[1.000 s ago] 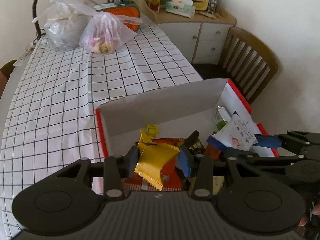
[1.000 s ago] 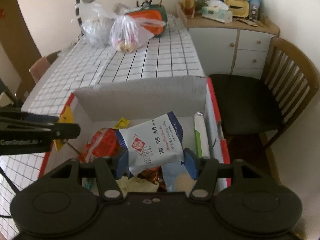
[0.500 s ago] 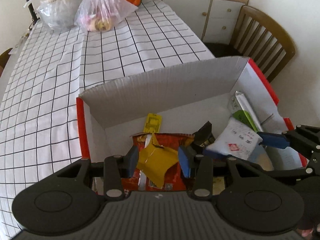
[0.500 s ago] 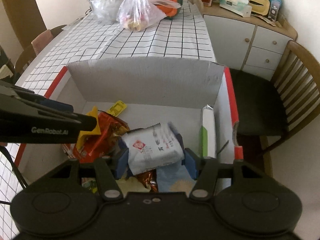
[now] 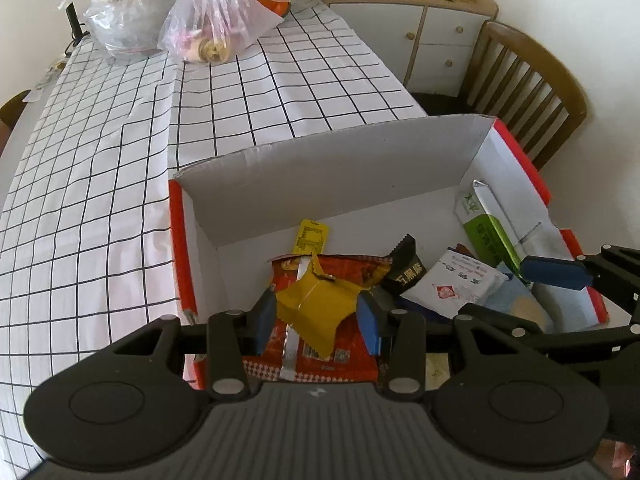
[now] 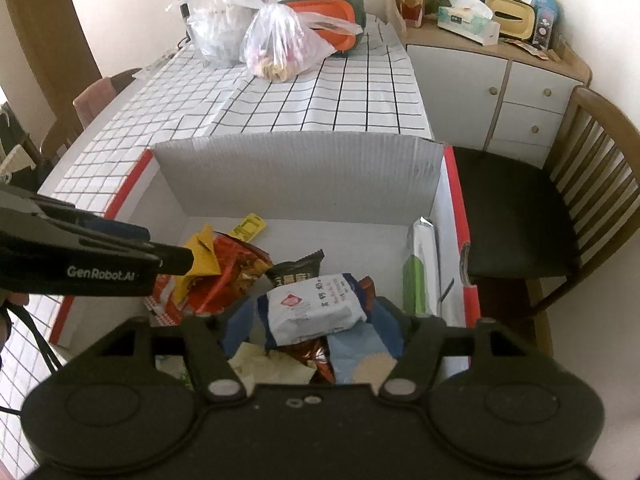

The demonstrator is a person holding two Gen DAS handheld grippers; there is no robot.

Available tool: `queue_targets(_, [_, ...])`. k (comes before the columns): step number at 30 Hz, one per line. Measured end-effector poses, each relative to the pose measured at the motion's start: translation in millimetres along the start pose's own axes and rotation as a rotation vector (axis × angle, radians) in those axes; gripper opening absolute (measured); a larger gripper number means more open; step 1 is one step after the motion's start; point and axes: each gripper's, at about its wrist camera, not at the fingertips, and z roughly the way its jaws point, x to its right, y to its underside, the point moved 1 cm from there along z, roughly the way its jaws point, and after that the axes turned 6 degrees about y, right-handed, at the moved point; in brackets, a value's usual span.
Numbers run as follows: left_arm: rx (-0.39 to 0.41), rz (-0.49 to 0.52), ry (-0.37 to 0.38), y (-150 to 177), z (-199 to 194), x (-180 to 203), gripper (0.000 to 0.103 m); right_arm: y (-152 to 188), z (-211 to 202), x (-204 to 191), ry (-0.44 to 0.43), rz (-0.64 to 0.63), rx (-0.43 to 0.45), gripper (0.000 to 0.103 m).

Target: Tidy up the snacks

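A: Left wrist view, entry one. The left gripper has its blue pads pressed against both sides of a crumpled yellow packet; jaws clamped on it, low over the cardboard box.

B: Under it?

A: A red snack bag lying flat on the box floor. A small yellow sachet lies behind it, a black packet to the right, then the white packet. A green-and-white pack leans against the right wall. The box sits on the checked tablecloth, at its near end.

B: Right wrist view?

A: The right gripper has its jaws spread wide; the white packet lies between them, resting on the pile in the box. I cannot tell whether either pad touches it. The left gripper enters from the left with the yellow packet at its tip, above the red snack bag.

B: Background?

A: Two plastic bags at the far end of the table, a wooden chair to the right.
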Motion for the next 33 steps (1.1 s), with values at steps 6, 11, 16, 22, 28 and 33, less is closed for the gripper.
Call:
queue_targets(6, [0.031, 0.022, 0.034, 9.9, -19.5, -2.1, 0.046, 2.6, -21.3, -8.5, -0.006, 0.028, 0.039, 0.071])
queue_targets(11, [0.073, 0.037, 0.067, 19.6, -41.7, -5.8, 0.055, 5.4, -41.3, -17.4, -0.017, 0.047, 0.08, 0.075])
queue_targets(16, [0.116, 0.048, 0.092, 29.1, -63.2, -12.0, 0.061, 11.7, -62.7, -23.8, -0.025, 0.08, 0.126, 0.08])
queue_targets(22, [0.166, 0.067, 0.108, 41.2, -86.4, -16.9, 0.07, 19.6, -89.6, -29.1, -0.035, 0.119, 0.198, 0.092])
queue_targets(28, [0.195, 0.086, 0.12, 56.1, -105.1, -20.5, 0.072, 27.9, -109.7, -33.3, -0.045, 0.144, 0.244, 0.093])
queue_targets(33, [0.225, 0.099, 0.133, 66.1, -120.2, -21.8, 0.075, 36.6, -122.1, -32.2, -0.025, 0.172, 0.272, 0.102])
